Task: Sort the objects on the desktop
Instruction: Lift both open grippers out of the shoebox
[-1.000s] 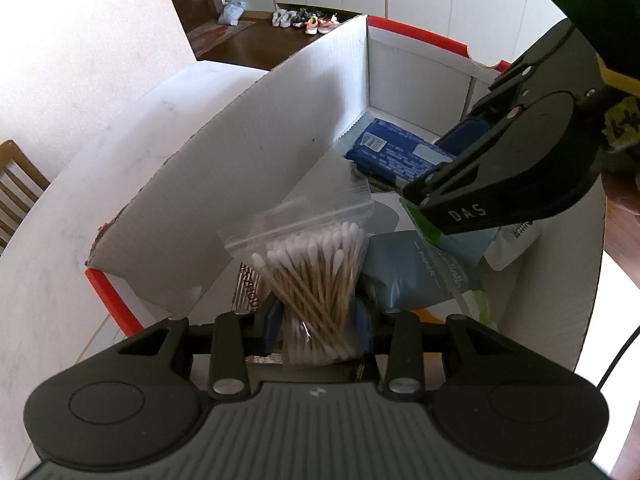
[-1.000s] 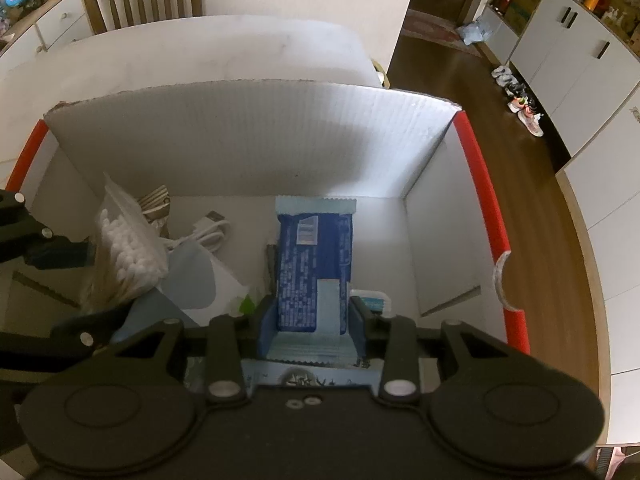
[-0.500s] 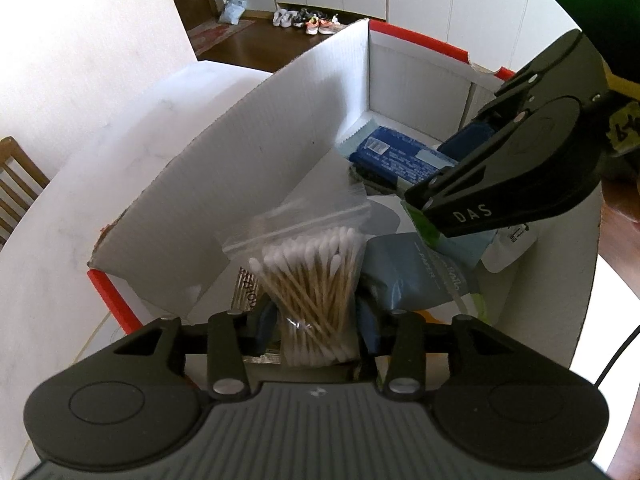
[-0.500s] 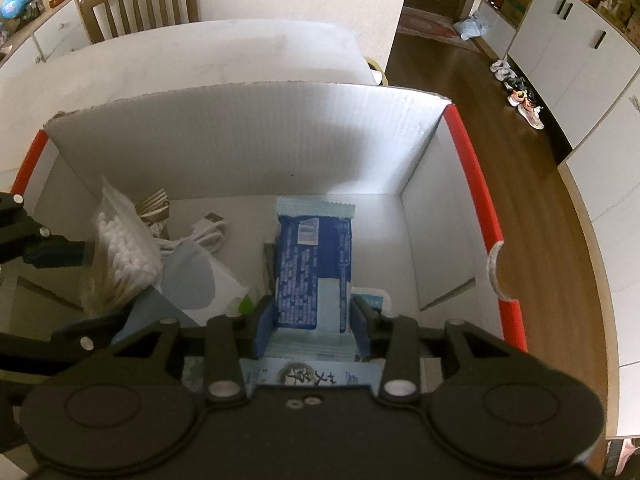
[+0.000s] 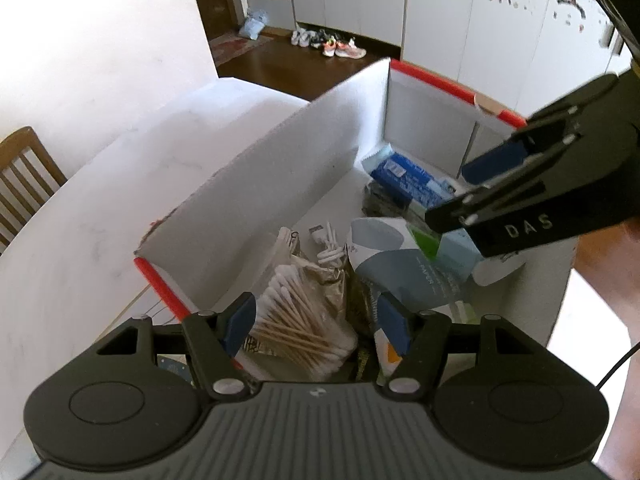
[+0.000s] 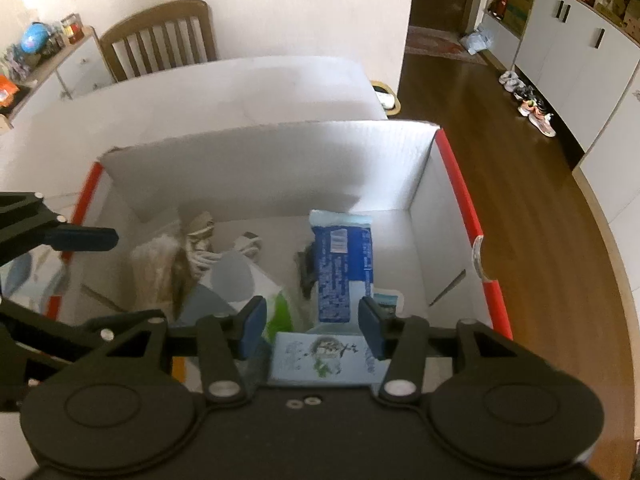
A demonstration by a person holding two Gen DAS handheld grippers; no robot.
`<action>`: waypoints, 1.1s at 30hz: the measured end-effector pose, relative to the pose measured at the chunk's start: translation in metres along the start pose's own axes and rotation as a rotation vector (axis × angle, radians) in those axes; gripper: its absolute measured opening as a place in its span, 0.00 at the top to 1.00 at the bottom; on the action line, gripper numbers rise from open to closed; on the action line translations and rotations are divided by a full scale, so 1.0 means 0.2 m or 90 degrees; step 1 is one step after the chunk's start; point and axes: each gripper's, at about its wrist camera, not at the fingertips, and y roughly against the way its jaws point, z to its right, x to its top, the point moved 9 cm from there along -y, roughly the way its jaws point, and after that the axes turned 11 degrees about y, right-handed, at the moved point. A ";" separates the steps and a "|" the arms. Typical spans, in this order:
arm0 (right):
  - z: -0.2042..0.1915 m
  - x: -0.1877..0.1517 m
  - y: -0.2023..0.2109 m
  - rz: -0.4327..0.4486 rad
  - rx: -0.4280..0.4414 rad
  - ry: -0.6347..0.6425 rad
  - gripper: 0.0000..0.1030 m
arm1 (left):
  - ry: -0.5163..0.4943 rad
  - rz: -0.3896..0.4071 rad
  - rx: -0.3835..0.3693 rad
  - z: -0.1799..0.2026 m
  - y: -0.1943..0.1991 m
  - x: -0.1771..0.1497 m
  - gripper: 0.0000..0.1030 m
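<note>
A white cardboard box with a red rim stands on the table and holds the sorted things. My left gripper hovers over its near corner. Its jaws are opening and the bag of cotton swabs lies loose below, between the pads but untouched. My right gripper is over the same box. Its jaws are opening too, and the blue packet rests on the box floor with gaps on both sides. In the left wrist view that packet lies at the far end, under the right gripper's fingers.
Also in the box are a white cable, a blue-grey pouch and a printed tissue pack. The white table runs left of the box, with a wooden chair behind it. A person's arm is on the right.
Both grippers have opened and lifted a little. The swab bag has slipped out of the left jaws and tipped over in the box. The blue packet is released from the right jaws.
</note>
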 end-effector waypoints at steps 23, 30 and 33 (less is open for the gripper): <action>-0.16 -0.09 0.34 0.093 0.015 -0.031 0.50 | 0.096 0.071 -0.044 -0.08 0.30 -0.08 0.36; -0.21 -0.13 0.39 0.111 0.022 -0.040 0.42 | 0.117 0.073 -0.048 -0.11 0.34 -0.14 0.31; -0.24 -0.13 0.41 0.125 0.023 -0.039 0.35 | 0.126 0.073 -0.053 -0.12 0.35 -0.17 0.27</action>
